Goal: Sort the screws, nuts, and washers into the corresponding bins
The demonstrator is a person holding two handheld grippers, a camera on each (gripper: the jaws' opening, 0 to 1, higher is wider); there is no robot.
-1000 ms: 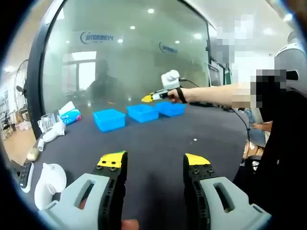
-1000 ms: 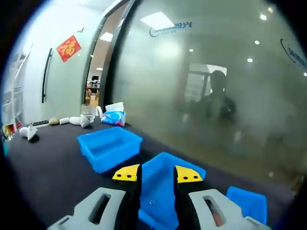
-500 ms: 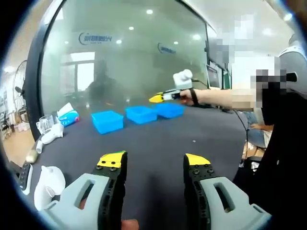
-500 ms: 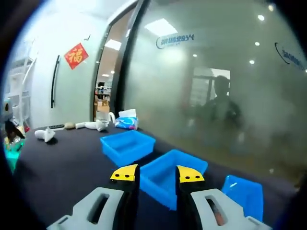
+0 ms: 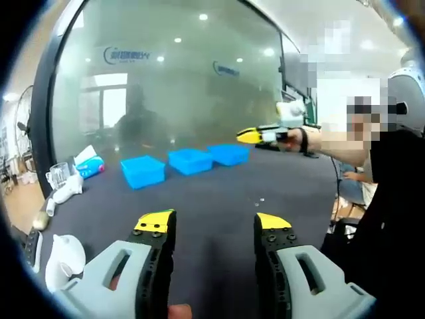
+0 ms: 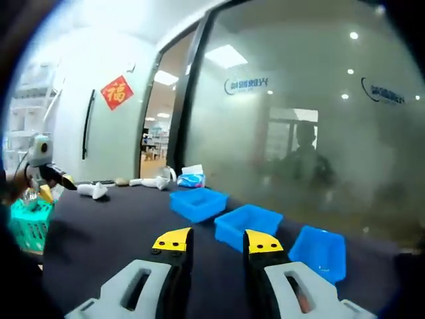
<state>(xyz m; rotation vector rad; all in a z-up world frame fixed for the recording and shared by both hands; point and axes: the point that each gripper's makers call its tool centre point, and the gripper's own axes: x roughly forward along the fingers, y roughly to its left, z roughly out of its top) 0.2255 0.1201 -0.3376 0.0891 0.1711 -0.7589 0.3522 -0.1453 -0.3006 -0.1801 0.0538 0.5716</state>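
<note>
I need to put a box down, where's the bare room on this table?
Open dark table between the blue bins and the near edge. It is crowded along the left edge: white pitcher, cups, tissue pack.

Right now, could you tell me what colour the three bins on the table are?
Blue, all three bins; clearest in the right gripper view.
</note>
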